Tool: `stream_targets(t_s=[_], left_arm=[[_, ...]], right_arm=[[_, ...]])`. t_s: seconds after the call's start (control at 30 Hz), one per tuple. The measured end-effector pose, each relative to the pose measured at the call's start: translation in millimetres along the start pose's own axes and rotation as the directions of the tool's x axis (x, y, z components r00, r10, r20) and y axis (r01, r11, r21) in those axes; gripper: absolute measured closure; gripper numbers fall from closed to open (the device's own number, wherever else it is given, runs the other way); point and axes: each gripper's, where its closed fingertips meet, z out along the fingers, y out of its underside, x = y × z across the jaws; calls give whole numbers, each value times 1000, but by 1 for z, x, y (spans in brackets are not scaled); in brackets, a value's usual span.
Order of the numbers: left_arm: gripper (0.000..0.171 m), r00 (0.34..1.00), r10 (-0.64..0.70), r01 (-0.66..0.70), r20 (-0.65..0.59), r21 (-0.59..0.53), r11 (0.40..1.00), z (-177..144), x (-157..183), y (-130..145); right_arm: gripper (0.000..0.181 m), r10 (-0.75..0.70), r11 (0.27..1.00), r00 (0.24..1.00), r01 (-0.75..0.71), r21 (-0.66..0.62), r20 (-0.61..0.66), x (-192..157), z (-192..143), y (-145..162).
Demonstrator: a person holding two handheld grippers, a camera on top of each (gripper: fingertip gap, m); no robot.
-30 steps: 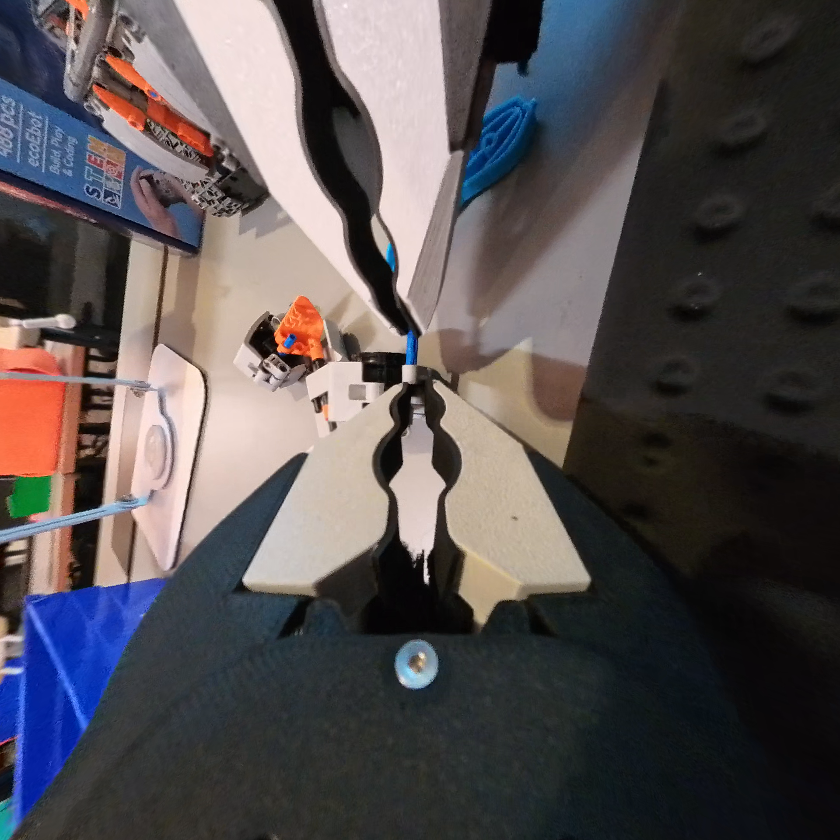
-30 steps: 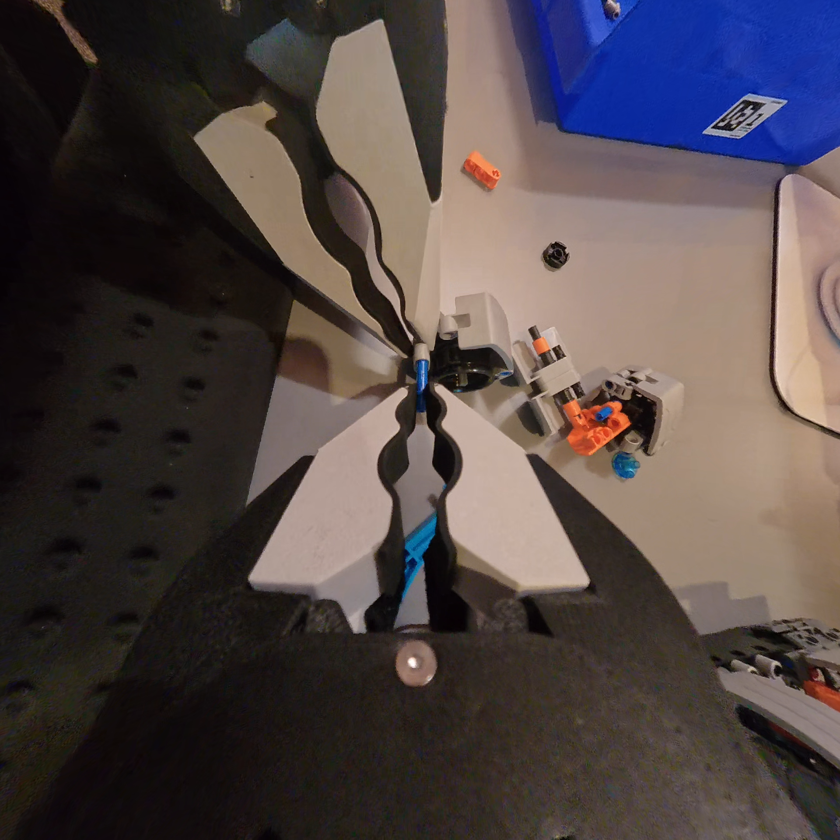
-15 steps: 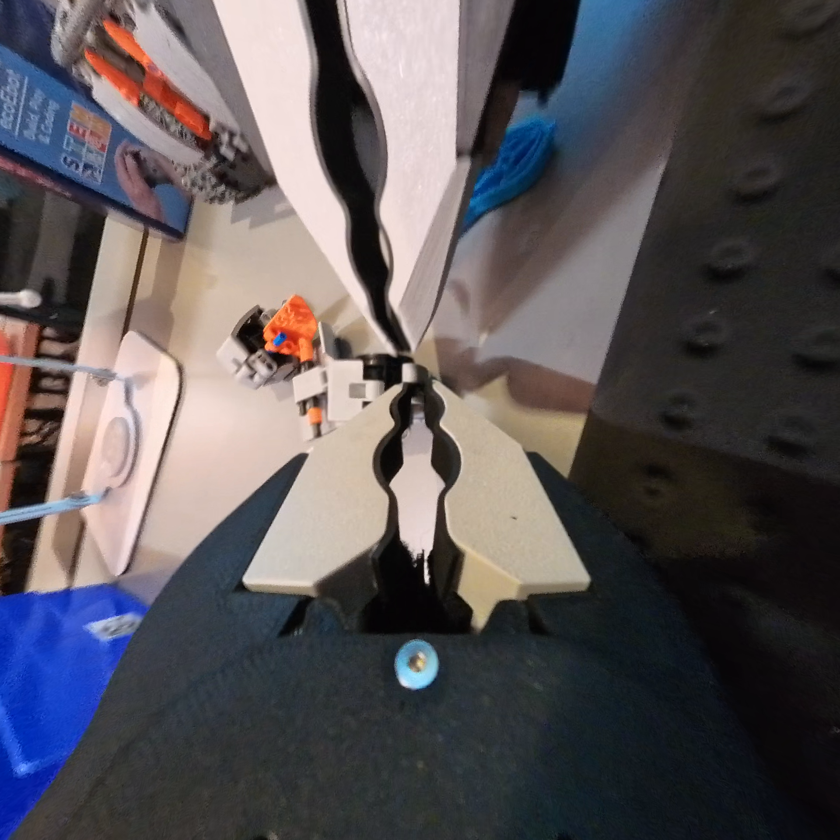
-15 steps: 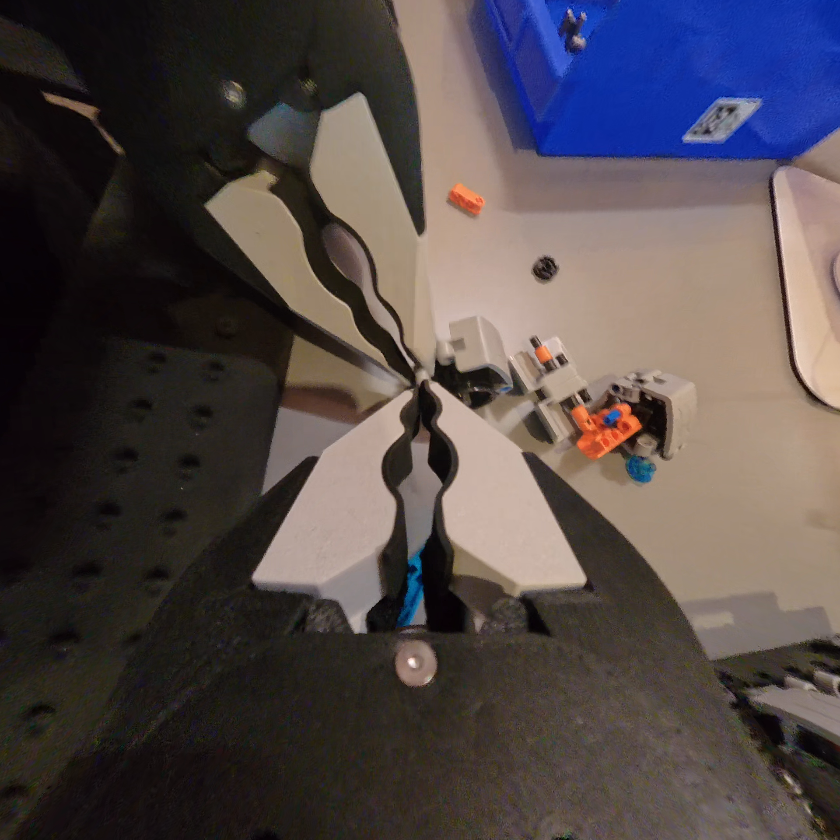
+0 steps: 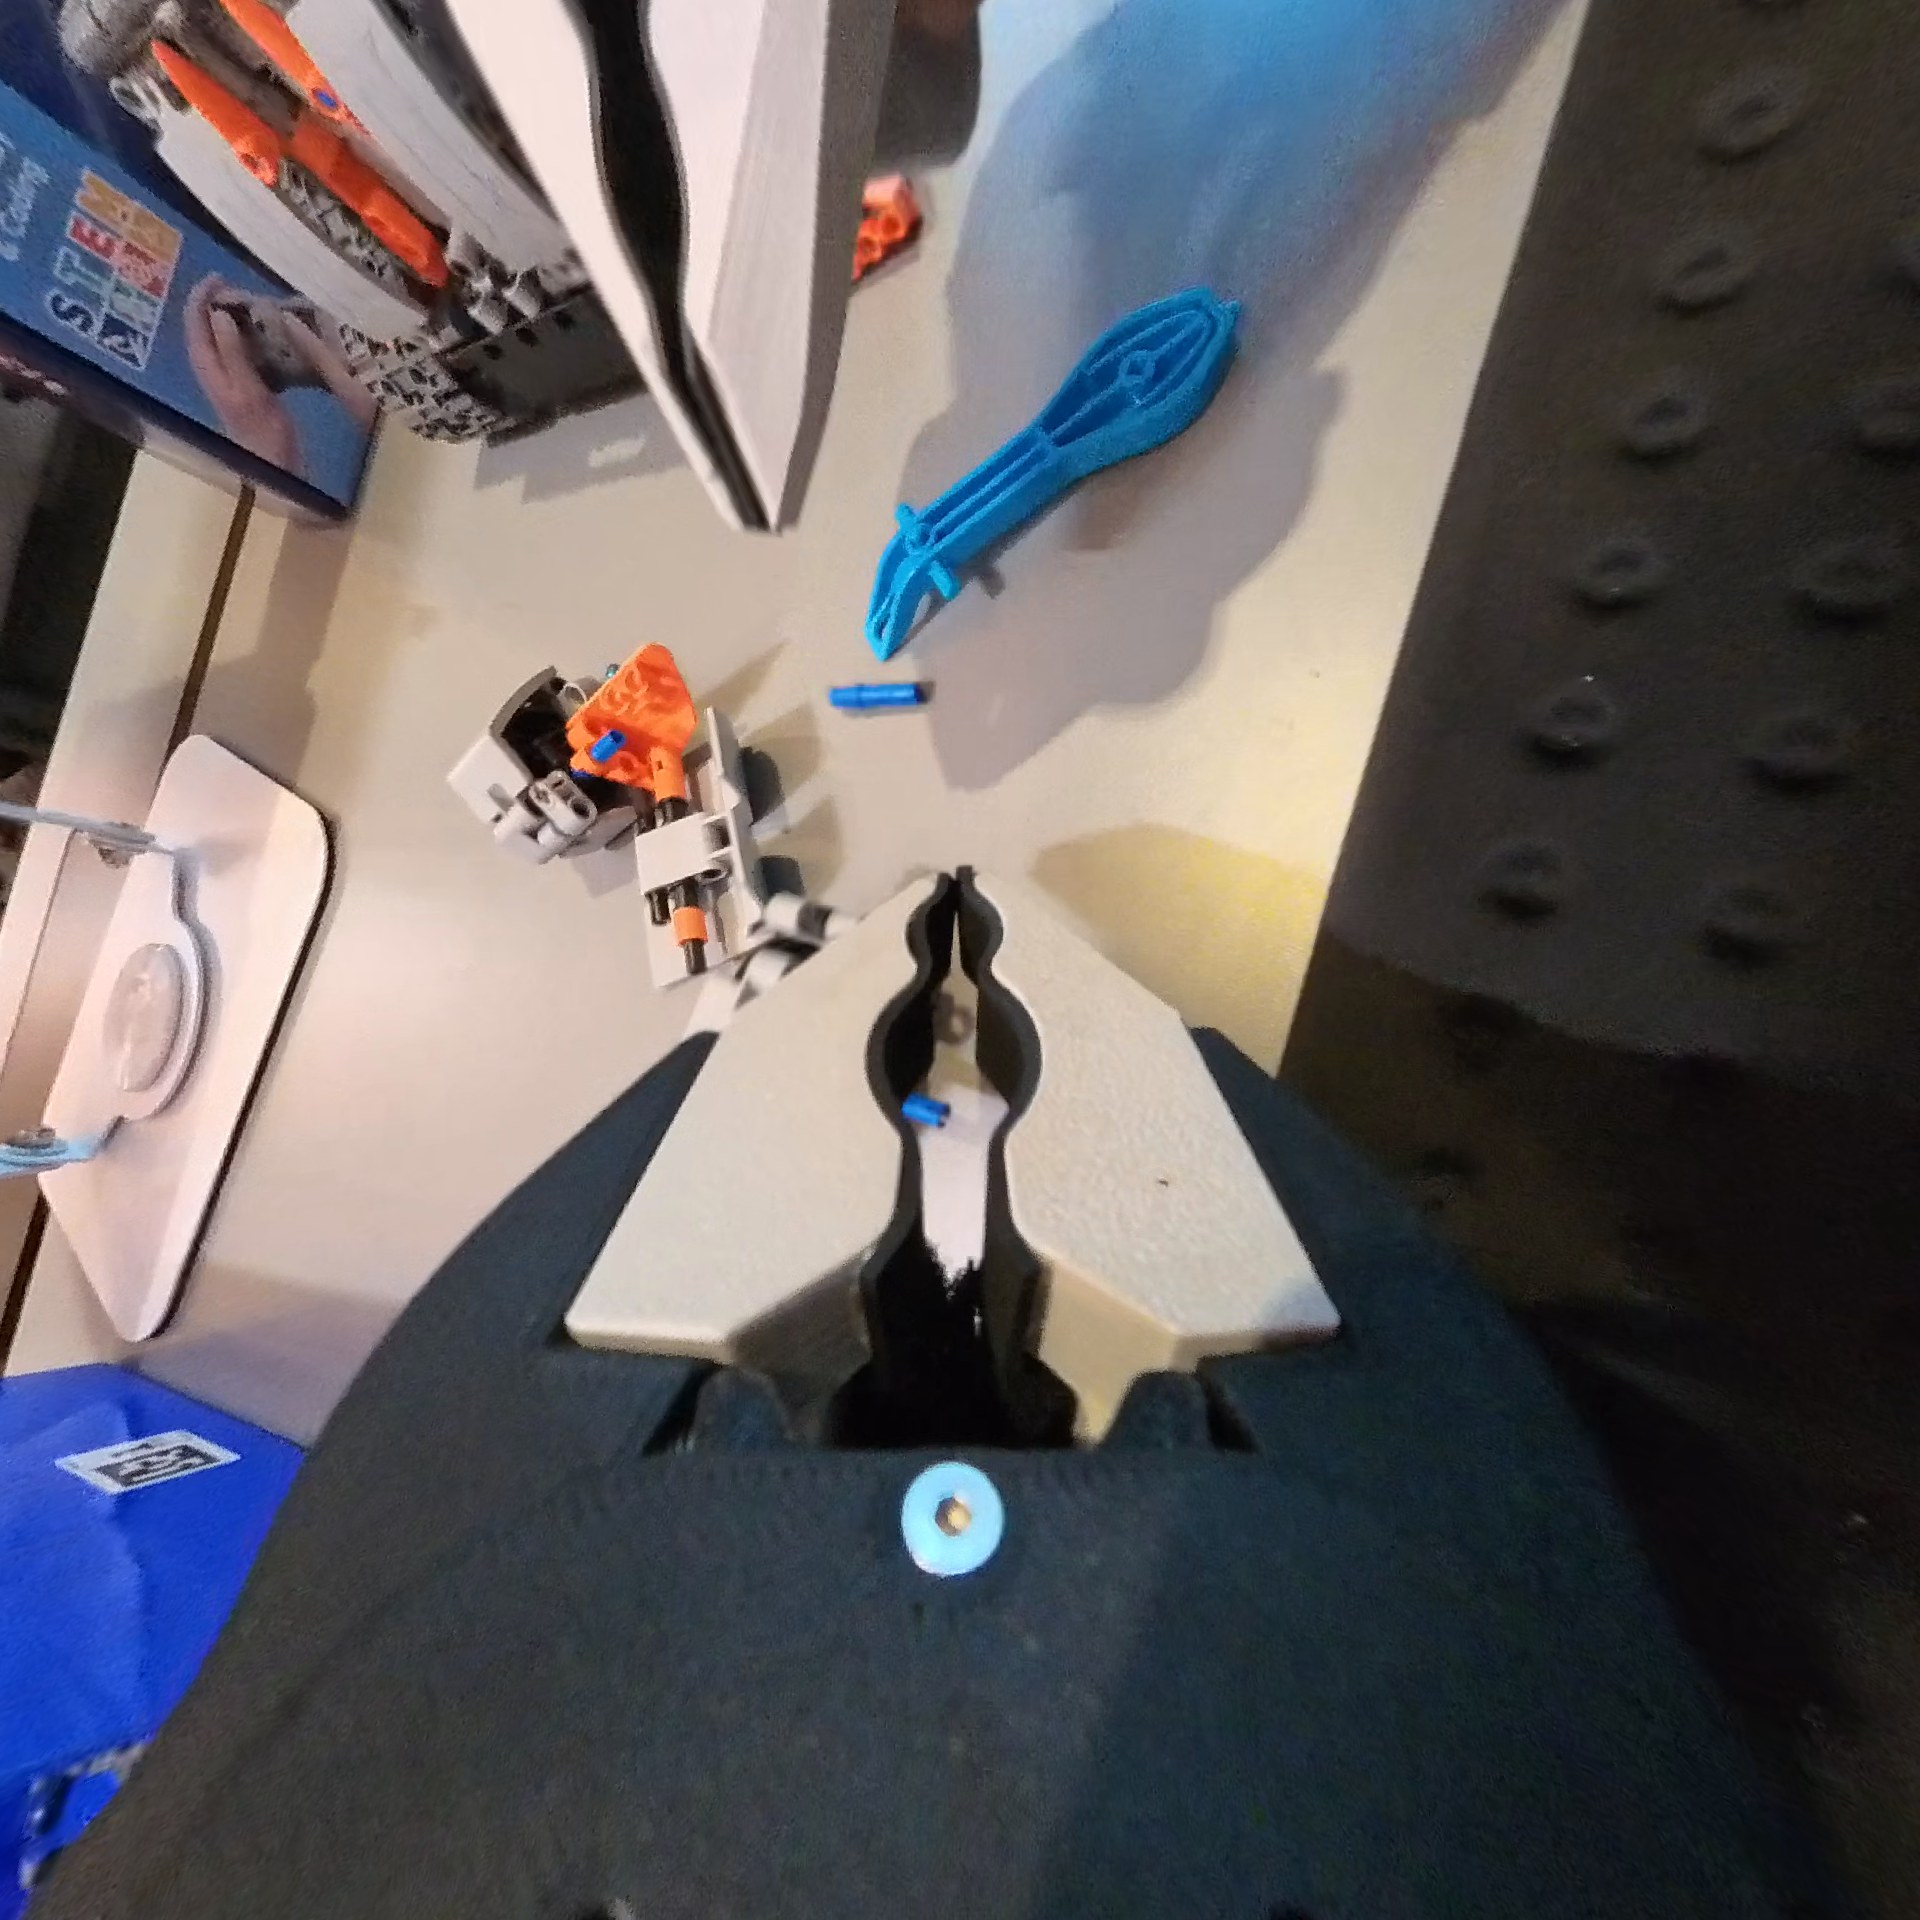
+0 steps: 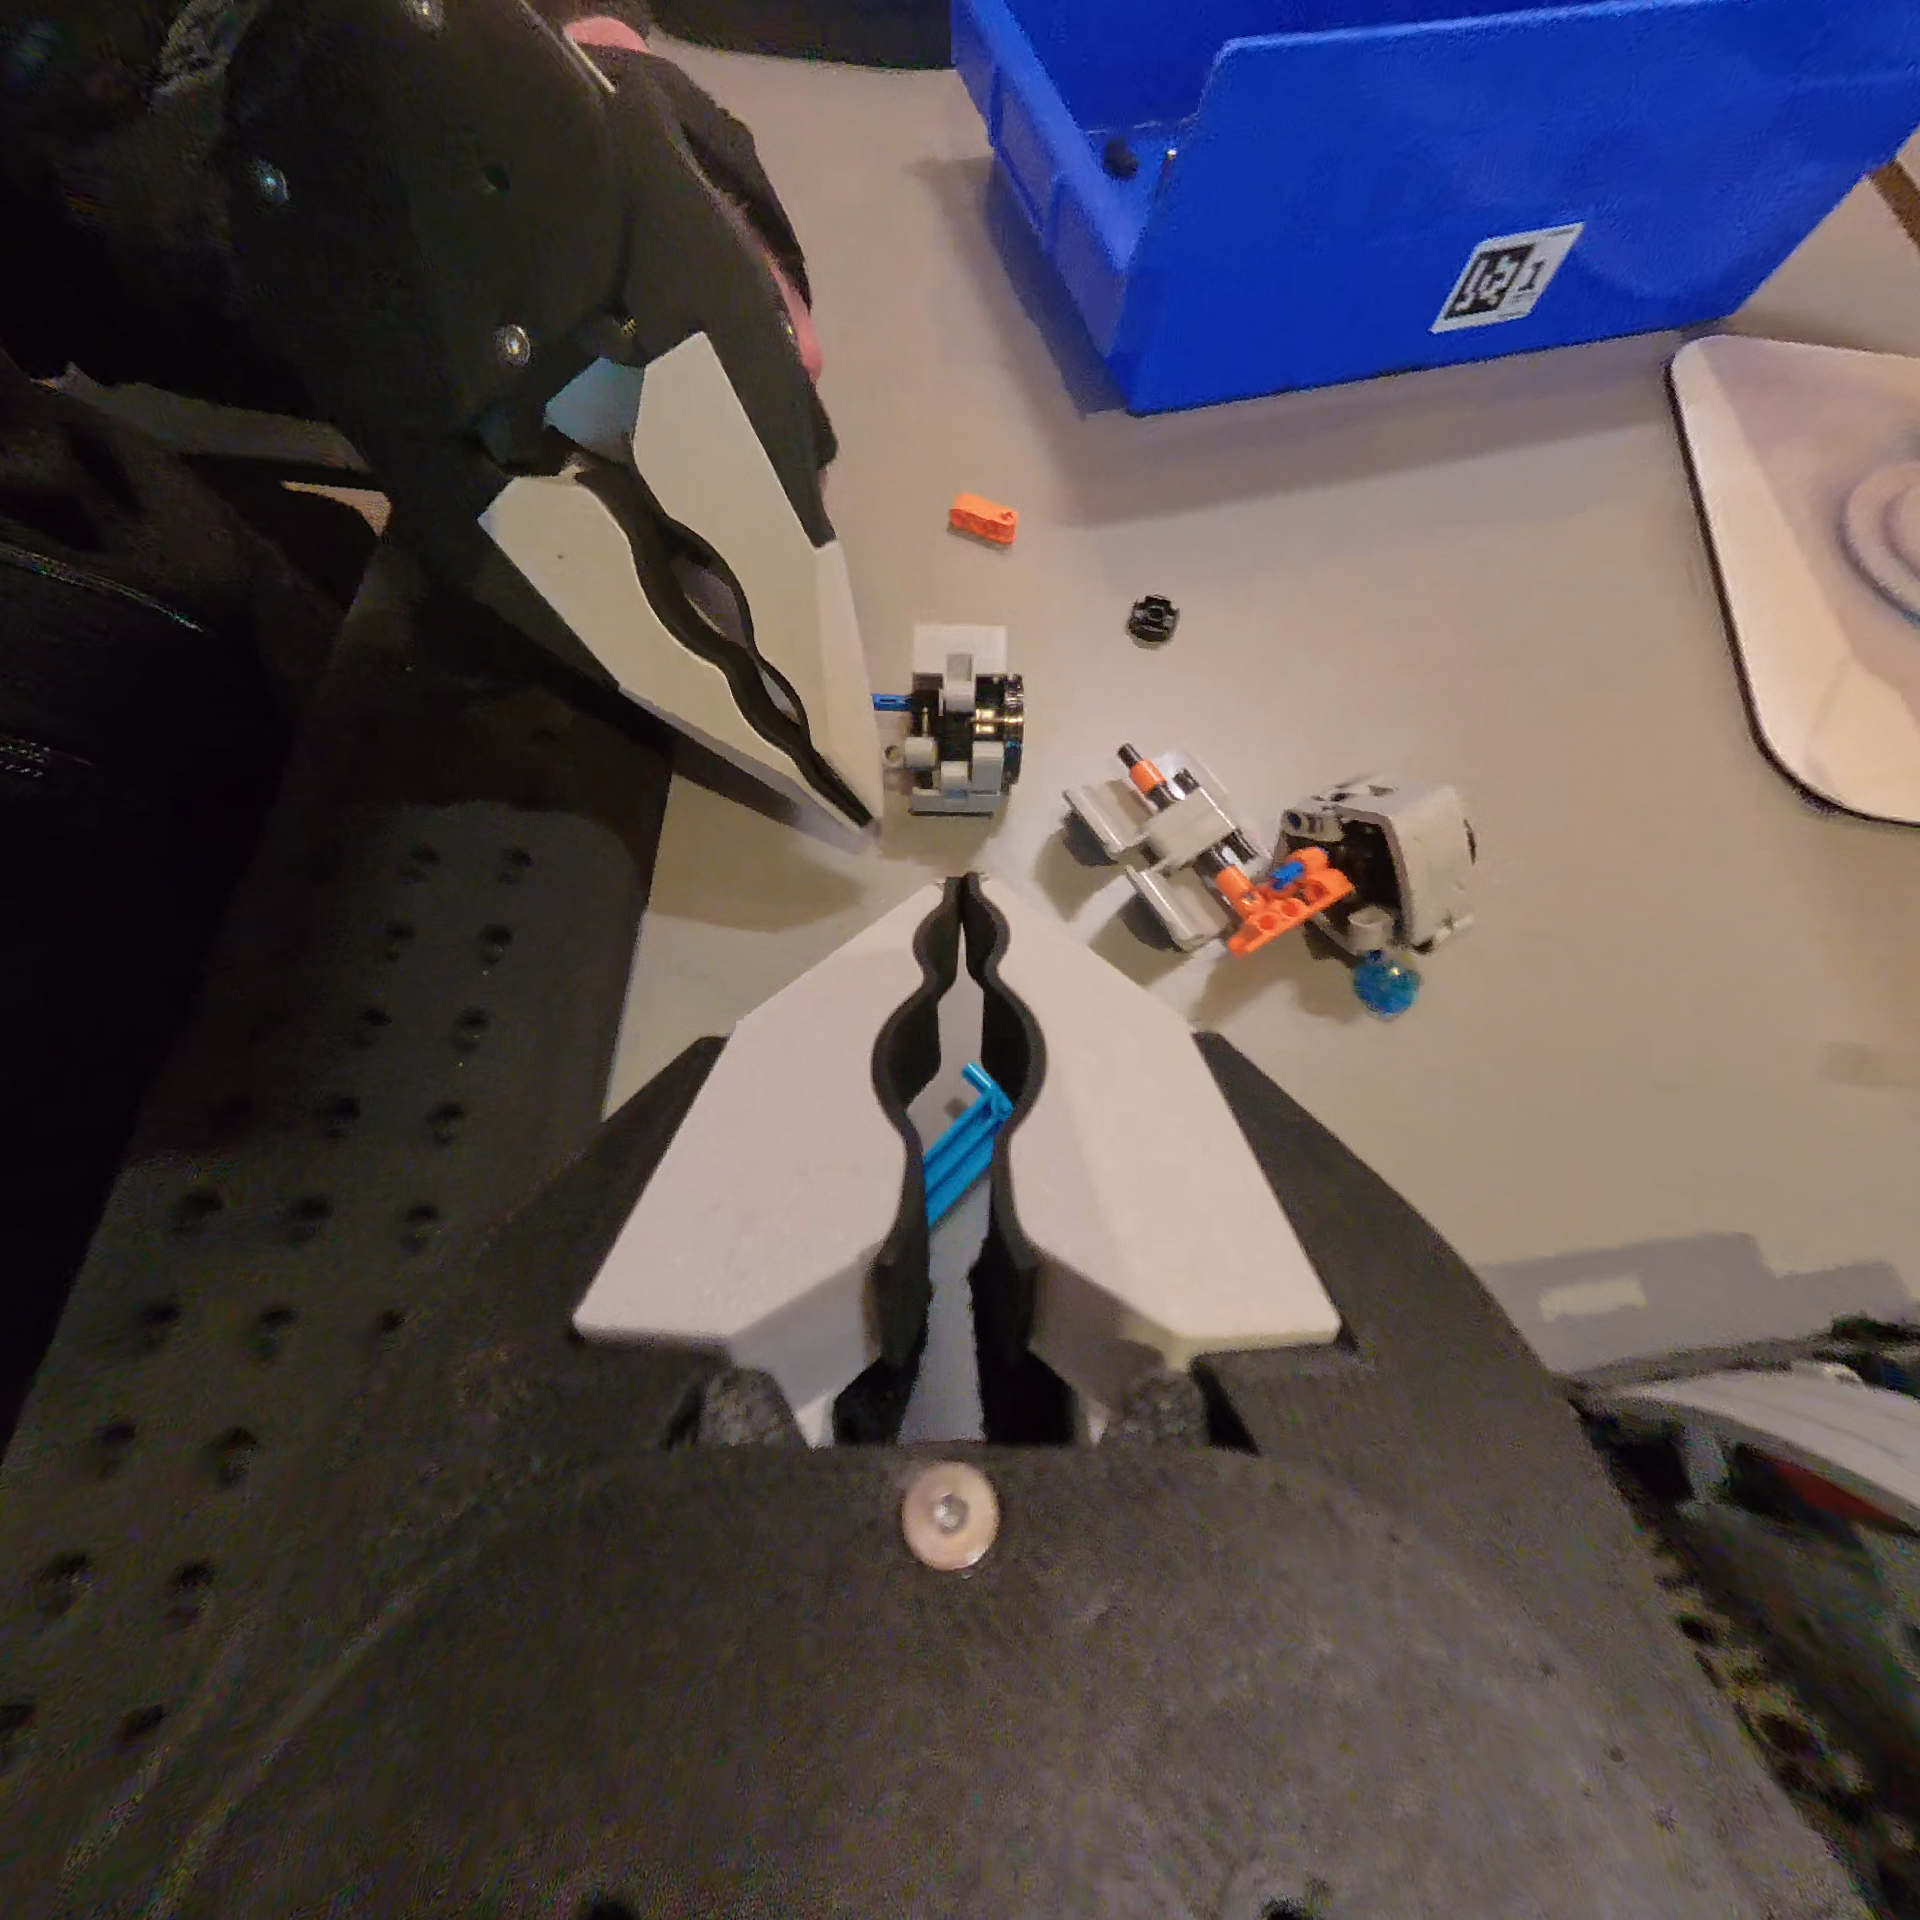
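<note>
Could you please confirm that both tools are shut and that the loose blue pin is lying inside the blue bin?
Not quite: the left tool and right tool are shut, but the blue pin lies on the table, not in the blue bin, as the left wrist view shows.

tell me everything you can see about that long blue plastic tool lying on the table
The blue plastic tool lies flat on the pale tabletop, nothing touching it. It looks like moulded plastic with raised ribs along its length: one end is broad and rounded with a small ring at its centre, the other narrows to a forked tip. That tip points toward a short blue pin lying apart from it. The right tongs hang nearby, clear of it.
</note>
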Motion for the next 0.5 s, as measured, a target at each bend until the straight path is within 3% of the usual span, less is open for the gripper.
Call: stream_targets(t_s=[0.17,0.5], left_arm=[[171,1000,-24,24,12,-46,999,-1,-8,13],[160,993,-97,102,67,-75,992,-12,-26,34]], right_arm=[[181,-5,994,997,-4,-107,-80,14,-10,16],[152,-55,949,988,7,-314,-144,18,30,45]])
